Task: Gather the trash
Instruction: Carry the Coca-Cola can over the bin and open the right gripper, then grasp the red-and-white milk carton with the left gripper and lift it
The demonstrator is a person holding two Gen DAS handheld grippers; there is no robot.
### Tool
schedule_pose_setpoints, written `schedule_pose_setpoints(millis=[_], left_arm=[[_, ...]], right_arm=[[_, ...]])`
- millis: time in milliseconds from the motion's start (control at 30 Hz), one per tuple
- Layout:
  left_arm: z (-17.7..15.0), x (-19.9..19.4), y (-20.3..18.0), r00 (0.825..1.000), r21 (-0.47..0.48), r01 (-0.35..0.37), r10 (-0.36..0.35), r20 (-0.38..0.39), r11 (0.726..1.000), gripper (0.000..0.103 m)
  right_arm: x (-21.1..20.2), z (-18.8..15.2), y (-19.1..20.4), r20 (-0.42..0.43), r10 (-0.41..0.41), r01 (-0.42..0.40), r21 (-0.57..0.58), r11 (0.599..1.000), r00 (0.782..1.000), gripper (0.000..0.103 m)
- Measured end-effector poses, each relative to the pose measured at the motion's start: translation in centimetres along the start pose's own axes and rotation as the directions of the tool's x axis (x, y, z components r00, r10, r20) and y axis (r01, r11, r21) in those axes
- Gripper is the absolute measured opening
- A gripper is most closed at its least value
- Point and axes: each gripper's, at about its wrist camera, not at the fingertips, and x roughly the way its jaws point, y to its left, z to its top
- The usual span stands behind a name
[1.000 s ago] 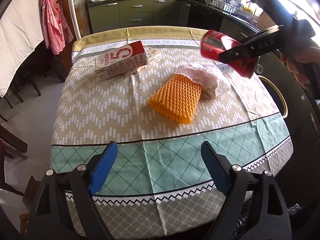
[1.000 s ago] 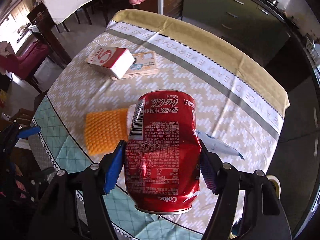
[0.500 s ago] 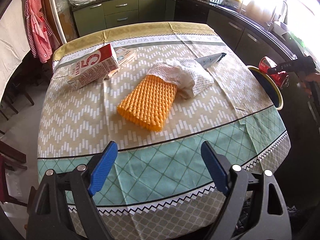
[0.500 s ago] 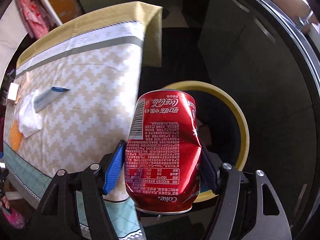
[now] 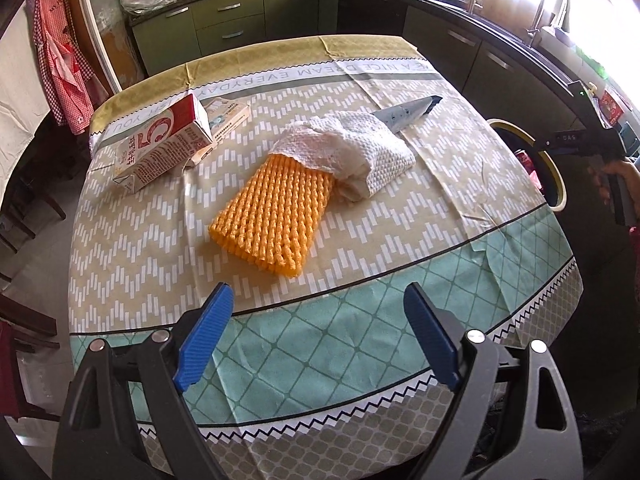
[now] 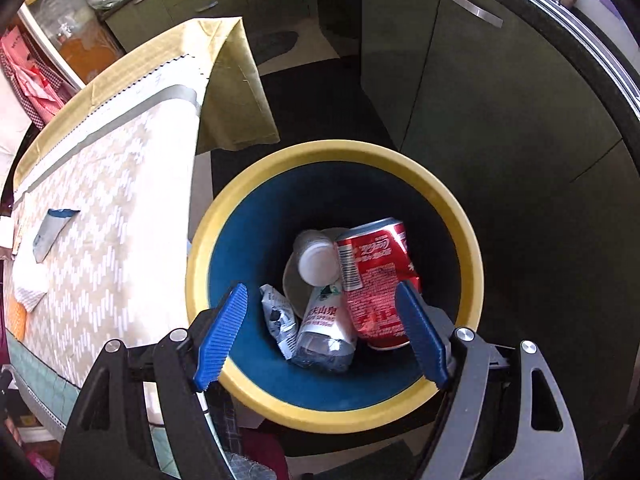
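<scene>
My right gripper (image 6: 320, 336) hangs over the yellow-rimmed bin (image 6: 332, 152), jaws opening, nothing between them; the Coke can (image 6: 376, 276) lies inside at two o'clock. I'd clear the rim before swinging away. My left gripper (image 5: 316, 336) gapes empty, the orange foam net (image 5: 276, 216) at twelve o'clock.
</scene>
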Motion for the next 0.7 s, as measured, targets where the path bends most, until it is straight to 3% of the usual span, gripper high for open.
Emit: schedule_pose_setpoints(millis=[267, 433, 700], left_arm=[[3.1, 1.0, 3.9, 0.999, -0.015, -0.037, 0.037, -0.007, 0.999, 0.084], [6.2, 1.0, 7.7, 0.998, -0.094, -0.060, 0.061, -0.001, 0.994, 0.084], [10.4, 1.2, 10.2, 0.999, 0.075, -0.035, 0.033, 0.019, 0.997, 0.088]], right_arm=[[-1.3, -1.8, 3.5, -0.002, 0.062, -0.062, -0.078, 0.995, 0.998, 0.076], [-0.9, -1.6, 5.1, -0.008, 0.074, -0.074, -0.108, 0.991, 0.997, 0.076], [-0.9, -1.3, 6.4, -0.025, 0.066, -0.069, -0.138, 0.988, 0.998, 0.076]])
